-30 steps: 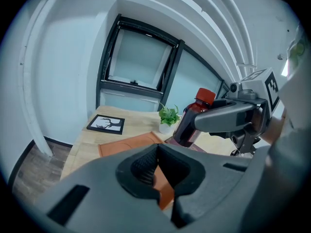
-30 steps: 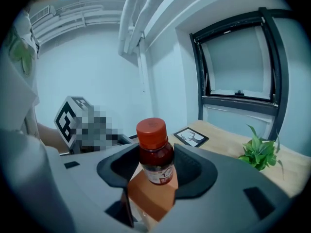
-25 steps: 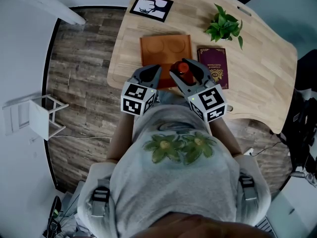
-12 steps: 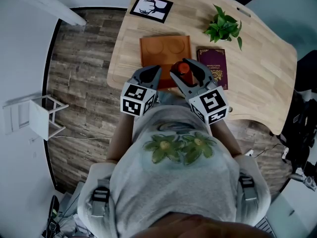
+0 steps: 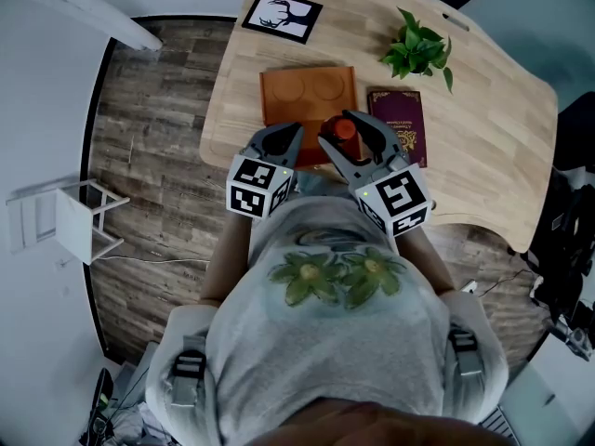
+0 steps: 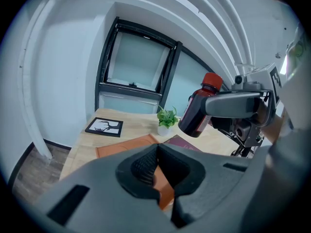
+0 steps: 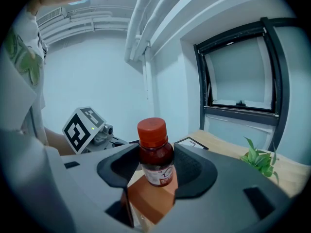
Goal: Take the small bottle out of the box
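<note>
The bottle (image 7: pixel 155 154), dark with a red cap, is out of the box (image 7: pixel 146 200) and hangs just above it. The right gripper (image 7: pixel 156 165) pinches it by the body, one jaw on each side, with the cap standing free above them. In the left gripper view the whole bottle shows in the air, a little tilted, its base touching nothing.

The left gripper (image 6: pixel 155 152) sits just left of the box with its jaws pressed together. They seem to be closed on a thin orange wall of the box, though the contact is too poorly seen to be sure.

Beyond the box a flat orange tray (image 5: pixel 309 91) lies on the worktop (image 5: pixel 483 137), and a maroon book (image 5: pixel 400 124) lies to the right of the box.

I judge the lift-out to be done and the step in hand to be carrying the bottle away. The next move calls for a firm pinch while the bottle travels sideways off the box. It should then be righted and set down on bare worktop, away from the tray and book, before the jaws part.
</note>
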Available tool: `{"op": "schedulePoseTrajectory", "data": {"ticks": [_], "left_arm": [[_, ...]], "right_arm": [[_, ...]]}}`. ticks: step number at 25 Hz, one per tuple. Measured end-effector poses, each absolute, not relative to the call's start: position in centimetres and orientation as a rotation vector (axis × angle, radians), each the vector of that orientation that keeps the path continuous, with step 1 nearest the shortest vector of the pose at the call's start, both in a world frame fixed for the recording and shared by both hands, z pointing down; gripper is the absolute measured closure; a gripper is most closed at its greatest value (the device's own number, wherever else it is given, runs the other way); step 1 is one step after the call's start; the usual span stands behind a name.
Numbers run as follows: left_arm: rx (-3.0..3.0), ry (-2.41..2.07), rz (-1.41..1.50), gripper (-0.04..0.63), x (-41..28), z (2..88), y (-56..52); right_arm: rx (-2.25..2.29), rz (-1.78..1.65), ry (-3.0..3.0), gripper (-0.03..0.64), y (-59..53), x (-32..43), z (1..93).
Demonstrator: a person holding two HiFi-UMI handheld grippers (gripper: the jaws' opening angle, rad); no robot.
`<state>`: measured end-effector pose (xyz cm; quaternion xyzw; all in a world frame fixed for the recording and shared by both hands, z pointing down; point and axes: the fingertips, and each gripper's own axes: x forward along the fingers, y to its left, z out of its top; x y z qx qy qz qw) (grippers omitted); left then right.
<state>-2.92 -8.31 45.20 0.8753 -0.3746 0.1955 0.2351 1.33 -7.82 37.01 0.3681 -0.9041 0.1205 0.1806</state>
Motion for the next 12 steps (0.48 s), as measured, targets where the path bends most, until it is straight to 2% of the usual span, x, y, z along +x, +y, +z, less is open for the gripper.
{"op": "schedulePoseTrajectory", "data": {"ticks": [12], "left_arm": [[2.426, -1.008, 0.530, 0.588, -2.23, 44.73, -7.99]], "right_arm": [[1.036, 0.340, -2.547, 0.396, -7.54, 2.00, 37.26]]}}
